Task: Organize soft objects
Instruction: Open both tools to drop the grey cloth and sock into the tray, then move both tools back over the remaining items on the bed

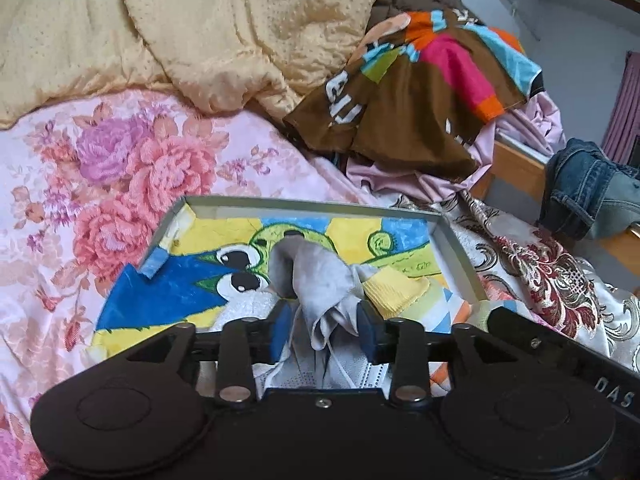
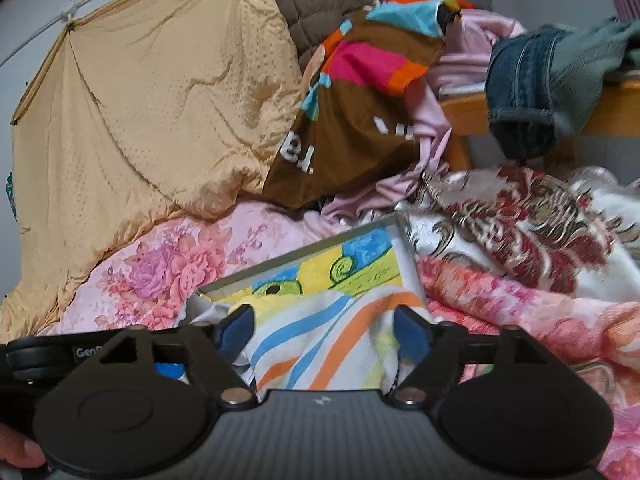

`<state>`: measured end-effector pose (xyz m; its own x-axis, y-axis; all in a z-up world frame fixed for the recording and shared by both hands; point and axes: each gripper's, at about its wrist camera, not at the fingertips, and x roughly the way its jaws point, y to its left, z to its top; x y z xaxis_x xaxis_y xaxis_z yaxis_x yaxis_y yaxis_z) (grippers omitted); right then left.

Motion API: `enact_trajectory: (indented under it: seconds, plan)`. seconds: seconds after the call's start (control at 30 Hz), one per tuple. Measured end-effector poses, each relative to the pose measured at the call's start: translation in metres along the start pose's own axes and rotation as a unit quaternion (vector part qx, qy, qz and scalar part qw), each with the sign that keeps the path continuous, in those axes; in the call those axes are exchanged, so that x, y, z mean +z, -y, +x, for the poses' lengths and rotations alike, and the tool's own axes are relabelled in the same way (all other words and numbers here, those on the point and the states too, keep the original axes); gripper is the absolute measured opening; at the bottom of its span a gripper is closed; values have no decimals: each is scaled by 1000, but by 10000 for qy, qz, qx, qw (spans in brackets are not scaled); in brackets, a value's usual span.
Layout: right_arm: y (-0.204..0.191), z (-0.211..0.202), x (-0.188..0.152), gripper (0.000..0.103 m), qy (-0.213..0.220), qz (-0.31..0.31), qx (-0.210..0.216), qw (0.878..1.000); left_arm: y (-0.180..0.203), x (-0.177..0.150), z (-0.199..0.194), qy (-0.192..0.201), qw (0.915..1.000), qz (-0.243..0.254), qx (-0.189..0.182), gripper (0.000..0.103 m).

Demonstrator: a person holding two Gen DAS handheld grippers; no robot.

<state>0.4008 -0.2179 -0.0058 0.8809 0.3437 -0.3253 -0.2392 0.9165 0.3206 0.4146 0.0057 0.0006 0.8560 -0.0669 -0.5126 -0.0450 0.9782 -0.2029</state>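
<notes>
Left gripper (image 1: pixel 325 326): fingers partly apart, a grey cloth (image 1: pixel 316 276) loose between them, apparently unpinched. Right gripper (image 2: pixel 325 330): fingers wide apart over a striped cloth (image 2: pixel 320 344). Both cloths lie in the box (image 1: pixel 460 248) on the bed (image 1: pixel 100 168). Best to lift clear without snagging cloth.

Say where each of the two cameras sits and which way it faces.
Left wrist: on the left gripper, looking down into the box; its jaws straddle a grey cloth.
Right wrist: on the right gripper, facing the box over a striped cloth; open jaws and a fingertip show.
Shared: box, yellow quilt, brown cloth, jeans.
</notes>
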Motion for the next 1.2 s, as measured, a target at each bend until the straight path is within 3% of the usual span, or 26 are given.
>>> enact_trajectory:
  seconds: [0.23, 0.37, 0.5, 0.77, 1.2]
  plan:
    - [-20, -31, 2, 96, 181, -342, -88, 9992, -4, -2, -34, 391, 9991, 155, -80, 59]
    - [-36, -52, -1, 101, 219, -547, -207, 9980, -7, -4, -60, 614, 9980, 155, -85, 85]
    - [-47, -78, -4, 103, 347, -630, -269, 9970, -12, -7, -88, 818, 9964, 224, -83, 98]
    - [-66, -125, -7, 103, 531, -657, -245, 9961, -21, -18, -146, 1098, 9934, 319, -99, 102]
    - [-89, -198, -39, 103, 558, -724, -113, 9957, -36, -60, -231, 1210, 9920, 358, -66, 102]
